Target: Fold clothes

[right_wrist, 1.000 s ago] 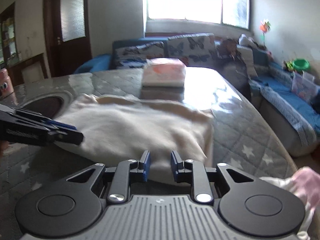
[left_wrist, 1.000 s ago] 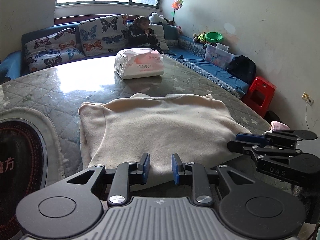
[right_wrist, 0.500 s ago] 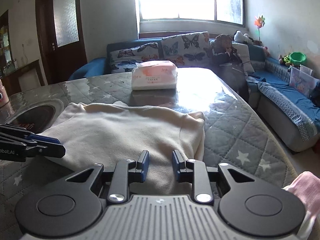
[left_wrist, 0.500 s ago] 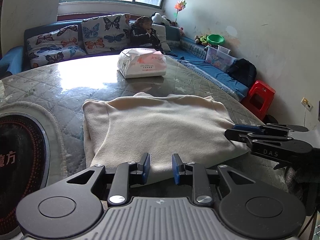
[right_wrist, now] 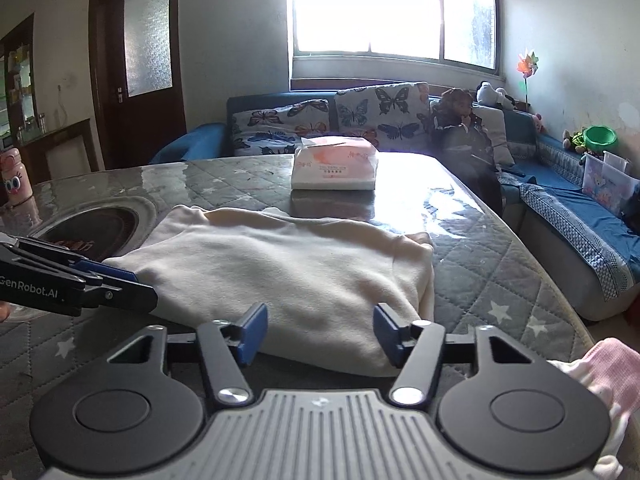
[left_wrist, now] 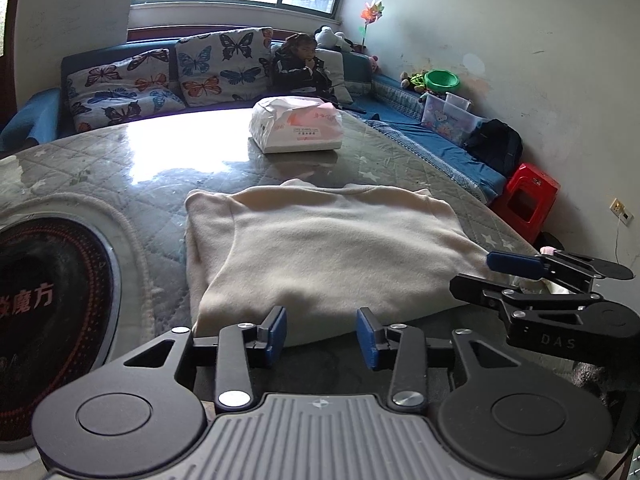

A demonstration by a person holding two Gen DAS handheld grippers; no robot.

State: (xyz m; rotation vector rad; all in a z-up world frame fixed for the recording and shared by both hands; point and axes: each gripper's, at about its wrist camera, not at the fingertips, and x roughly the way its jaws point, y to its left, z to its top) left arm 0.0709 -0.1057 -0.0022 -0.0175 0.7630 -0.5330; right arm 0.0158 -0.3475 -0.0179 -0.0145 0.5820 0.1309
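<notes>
A cream sweater (left_wrist: 328, 248) lies folded into a flat rectangle on the quilted grey table (left_wrist: 120, 168). My left gripper (left_wrist: 321, 336) stands open just short of the sweater's near edge, with nothing between its blue pads. In the right wrist view the same sweater (right_wrist: 288, 268) fills the middle, and my right gripper (right_wrist: 320, 332) is open at its near edge, also holding nothing. Each gripper shows in the other's view: the right one (left_wrist: 520, 276) beside the sweater's right corner, the left one (right_wrist: 116, 284) at its left corner.
A white and pink plastic-wrapped pack (left_wrist: 298, 128) sits on the table beyond the sweater. A round black hob (left_wrist: 48, 304) is set into the table at the left. A pink cloth (right_wrist: 608, 372) lies at the near right edge. A person (left_wrist: 300, 64) sits on the blue sofa behind.
Both grippers have gone from nearly shut to open. The right gripper's view swung left to face the sweater squarely, and both grippers sit a little further back from its edge.
</notes>
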